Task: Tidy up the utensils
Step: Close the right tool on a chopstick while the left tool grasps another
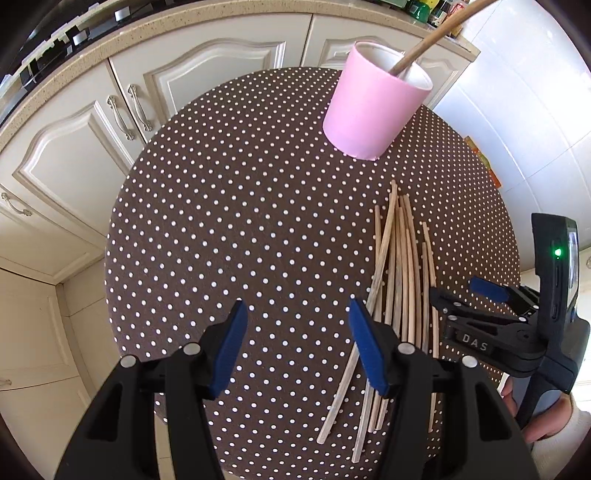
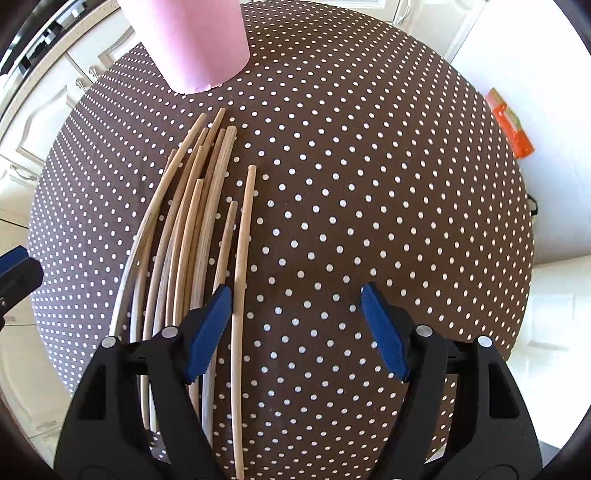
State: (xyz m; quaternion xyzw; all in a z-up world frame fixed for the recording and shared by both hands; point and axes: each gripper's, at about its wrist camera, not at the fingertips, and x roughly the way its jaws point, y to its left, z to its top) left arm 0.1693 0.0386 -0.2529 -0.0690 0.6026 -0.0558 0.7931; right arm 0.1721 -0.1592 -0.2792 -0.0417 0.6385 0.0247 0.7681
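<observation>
Several wooden chopsticks (image 1: 397, 280) (image 2: 192, 236) lie side by side on a round table with a brown polka-dot cloth (image 1: 236, 206) (image 2: 369, 192). A pink cup (image 1: 373, 107) (image 2: 195, 40) stands beyond them with one wooden stick (image 1: 432, 37) leaning out of it. My left gripper (image 1: 299, 347) hangs open over the cloth, its right finger just left of the pile. My right gripper (image 2: 295, 328) (image 1: 458, 295) is open above the pile's right edge, one chopstick (image 2: 242, 288) running between its jaws untouched.
Cream cabinet doors with metal handles (image 1: 122, 118) and a speckled countertop (image 1: 155, 33) curve behind the table. A white appliance wall (image 1: 517, 110) stands on the right. An orange packet (image 2: 509, 125) lies past the table's right rim. A hand (image 1: 550, 417) holds the right gripper.
</observation>
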